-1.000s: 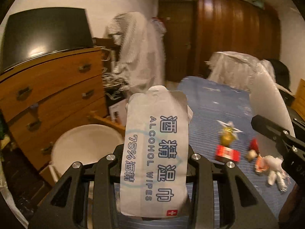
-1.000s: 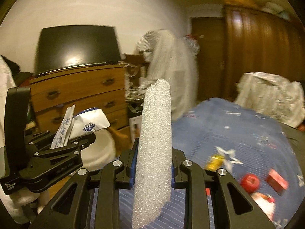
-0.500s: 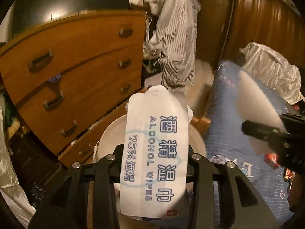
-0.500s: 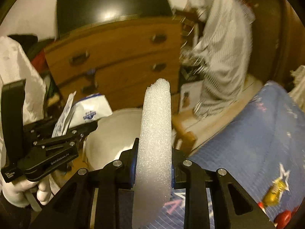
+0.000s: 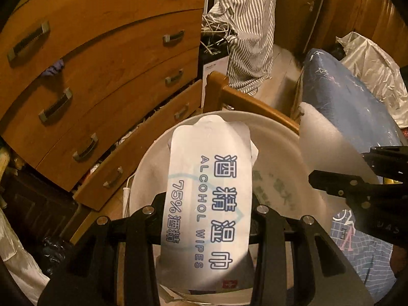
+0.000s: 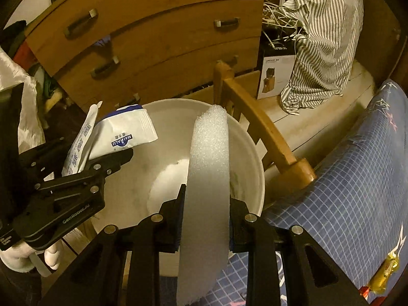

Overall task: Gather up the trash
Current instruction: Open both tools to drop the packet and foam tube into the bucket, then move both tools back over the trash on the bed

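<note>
Over the white bin (image 6: 251, 153): my left gripper (image 5: 206, 219) clamps 2 wipe packets (image 5: 207, 204); my right gripper (image 6: 205, 216) pinches the foam strip (image 6: 207, 173); best centre both above the opening before letting go.

A wooden dresser (image 5: 102, 58) stands beside a striped shirt (image 6: 323, 38) (hanging over tangled white cables (image 6: 278, 17)).

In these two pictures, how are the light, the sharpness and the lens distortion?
Left wrist view: dim orange light, sharp print on the alcohol wipes packet, dresser drawers bent by the fisheye, black corners. Right wrist view: same warm dimness, foam strip crisp, striped shirt clear, white bucket rim evenly lit, no glare.
</note>
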Available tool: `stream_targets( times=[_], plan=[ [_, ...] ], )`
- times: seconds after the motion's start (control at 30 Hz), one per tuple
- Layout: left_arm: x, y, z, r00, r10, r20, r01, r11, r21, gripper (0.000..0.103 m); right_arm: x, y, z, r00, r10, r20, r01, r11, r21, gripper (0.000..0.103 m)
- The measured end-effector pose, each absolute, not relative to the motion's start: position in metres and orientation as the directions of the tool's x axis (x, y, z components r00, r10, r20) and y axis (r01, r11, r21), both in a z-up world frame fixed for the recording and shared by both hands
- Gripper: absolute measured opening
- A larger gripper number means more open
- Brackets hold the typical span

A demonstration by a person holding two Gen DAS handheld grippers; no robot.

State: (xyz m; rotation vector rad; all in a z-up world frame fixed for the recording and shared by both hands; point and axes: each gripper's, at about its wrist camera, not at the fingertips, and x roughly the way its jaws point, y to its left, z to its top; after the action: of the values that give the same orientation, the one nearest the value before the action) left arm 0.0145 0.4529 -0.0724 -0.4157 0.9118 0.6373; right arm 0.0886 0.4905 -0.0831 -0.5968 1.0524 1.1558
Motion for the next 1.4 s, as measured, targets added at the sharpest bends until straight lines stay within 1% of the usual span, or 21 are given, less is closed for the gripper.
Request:
stream_targets(
  times=[0.23,0.27,0.3,0.33,0.37,0.4,0.73,0.9,0.97,1.07,1.17,1.27,1.33,1.4],
  plan=[
    [0.015,0.458,-0.077,0.448,0.330,-0.831,-0.671,0.738,-0.068,0.037,0.097,0.493,-0.091,0.029,0.443,-0.896,-0.934,0.332,0.134,0.027],
    [0.015,0.459,-0.077,0.444,0.334,-0.831,-0.674,0.735,-0.065,0.043,0.097,0.492,-0.091,0.028,0.444,-0.895,-0.934,0.331,0.135,0.030],
    [0.015,0.459,-0.077,0.440,0.340,-0.831,-0.680,0.731,-0.061,0.049,0.099,0.492,-0.090,0.029,0.449,-0.893,-0.933,0.334,0.137,0.041],
    [0.014,0.460,-0.077,0.439,0.346,-0.830,-0.685,0.726,-0.059,0.058,0.100,0.490,-0.089,0.031,0.456,-0.889,-0.931,0.337,0.141,0.046],
    [0.012,0.461,-0.075,0.439,0.358,-0.824,-0.693,0.719,-0.057,0.061,0.101,0.488,-0.087,0.030,0.468,-0.883,-0.929,0.338,0.148,0.054],
    [0.012,0.463,-0.074,0.440,0.362,-0.822,-0.697,0.715,-0.058,0.061,0.102,0.488,-0.087,0.030,0.474,-0.880,-0.929,0.339,0.151,0.056],
    [0.008,0.455,-0.062,0.451,0.384,-0.805,-0.698,0.714,-0.050,0.062,0.109,0.464,-0.067,0.024,0.533,-0.846,-0.919,0.345,0.192,0.057],
    [0.004,0.433,-0.048,0.480,0.389,-0.786,-0.674,0.737,-0.047,0.062,0.109,0.420,-0.053,0.051,0.582,-0.812,-0.910,0.362,0.203,0.057],
    [0.002,0.419,-0.044,0.507,0.379,-0.774,-0.654,0.754,-0.059,0.062,0.105,0.384,-0.044,0.068,0.624,-0.778,-0.906,0.365,0.213,0.057],
    [0.003,0.390,-0.042,0.546,0.353,-0.759,-0.613,0.786,-0.075,0.062,0.100,0.323,-0.034,0.142,0.671,-0.728,-0.902,0.391,0.185,0.057],
    [0.013,0.345,-0.048,0.595,0.289,-0.750,-0.529,0.843,-0.095,0.062,0.092,0.226,-0.034,0.239,0.706,-0.667,-0.872,0.458,0.172,0.057],
    [0.039,0.279,-0.065,0.630,0.174,-0.757,-0.393,0.912,-0.117,0.062,0.087,0.131,-0.049,0.356,0.677,-0.644,-0.818,0.559,0.136,0.057],
    [0.057,0.238,-0.078,0.634,0.102,-0.766,-0.303,0.945,-0.126,0.062,0.087,0.069,-0.065,0.396,0.652,-0.647,-0.770,0.620,0.152,0.057],
    [0.076,0.195,-0.094,0.625,0.028,-0.780,-0.214,0.967,-0.137,0.062,0.088,0.006,-0.079,0.463,0.596,-0.656,-0.703,0.698,0.139,0.057]
  ],
)
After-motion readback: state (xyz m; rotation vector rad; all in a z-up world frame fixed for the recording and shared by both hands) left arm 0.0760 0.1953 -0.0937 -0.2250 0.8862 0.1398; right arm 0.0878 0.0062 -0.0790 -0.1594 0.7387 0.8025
